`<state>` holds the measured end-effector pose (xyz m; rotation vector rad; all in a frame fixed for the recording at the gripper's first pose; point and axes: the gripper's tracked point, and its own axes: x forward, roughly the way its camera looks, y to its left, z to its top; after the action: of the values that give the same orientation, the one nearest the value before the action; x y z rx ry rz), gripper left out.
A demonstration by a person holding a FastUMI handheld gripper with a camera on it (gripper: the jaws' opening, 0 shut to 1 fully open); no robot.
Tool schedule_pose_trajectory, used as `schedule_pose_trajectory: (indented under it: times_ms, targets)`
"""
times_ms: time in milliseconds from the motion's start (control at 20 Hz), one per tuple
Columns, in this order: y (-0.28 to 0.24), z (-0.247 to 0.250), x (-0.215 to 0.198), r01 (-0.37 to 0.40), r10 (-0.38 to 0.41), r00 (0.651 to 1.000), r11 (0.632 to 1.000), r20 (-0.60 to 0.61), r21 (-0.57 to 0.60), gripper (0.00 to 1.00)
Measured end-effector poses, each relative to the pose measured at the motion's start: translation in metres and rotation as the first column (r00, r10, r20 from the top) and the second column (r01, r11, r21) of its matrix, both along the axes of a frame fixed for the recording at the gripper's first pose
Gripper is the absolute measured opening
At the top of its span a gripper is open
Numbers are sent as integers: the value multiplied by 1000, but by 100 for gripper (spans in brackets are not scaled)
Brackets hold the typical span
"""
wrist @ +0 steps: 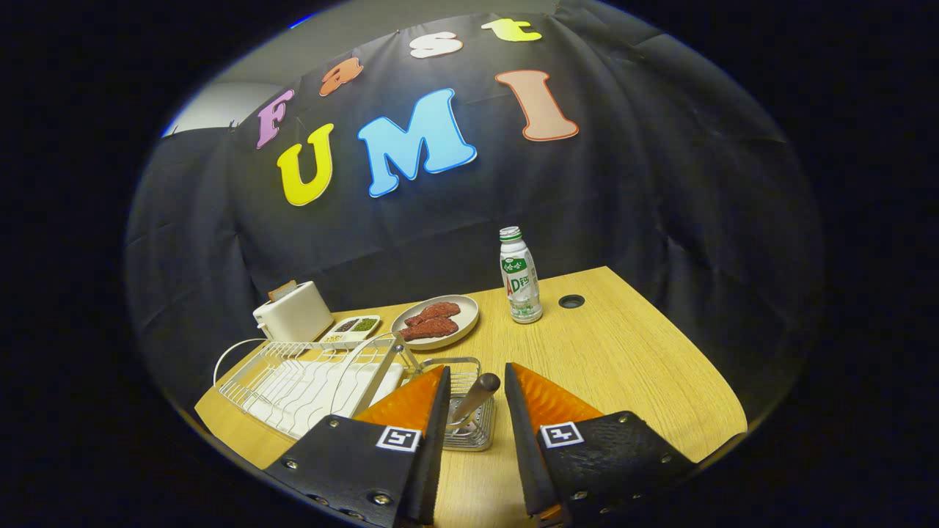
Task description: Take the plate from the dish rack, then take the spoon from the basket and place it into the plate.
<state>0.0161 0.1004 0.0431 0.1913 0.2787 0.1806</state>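
While the gripper hangs with fingers apart, the spoon stands tilted in the basket between them, untouched. Beyond, mid-desk, the plate holds meat beside the dish rack.

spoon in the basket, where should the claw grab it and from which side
Grip the spoon's handle near its upper end, coming down from above. It leans up out of the wire basket while the bowl end sits hidden inside. The open claw already straddles it.
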Motion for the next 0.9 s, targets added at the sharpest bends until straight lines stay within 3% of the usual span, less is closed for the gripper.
schedule_pose_trajectory:
  times_ms: [200,250,350,450,550,600,900]
  targets:
    - [0,1,5,15,-15,1000,1000,20,9,39]
    - [-1,-7,10,25,-25,1000,1000,-8,5,20]
    - [3,-7,7,23,-21,999,999,-46,47,22]
    - [6,-6,6,23,-18,998,997,-61,70,12]
    - [10,1,9,33,-32,999,999,-30,41,12]
    - [12,3,9,24,-24,999,1000,-25,2,3]
    - [22,18,10,5,-5,1000,995,-4,-97,3]
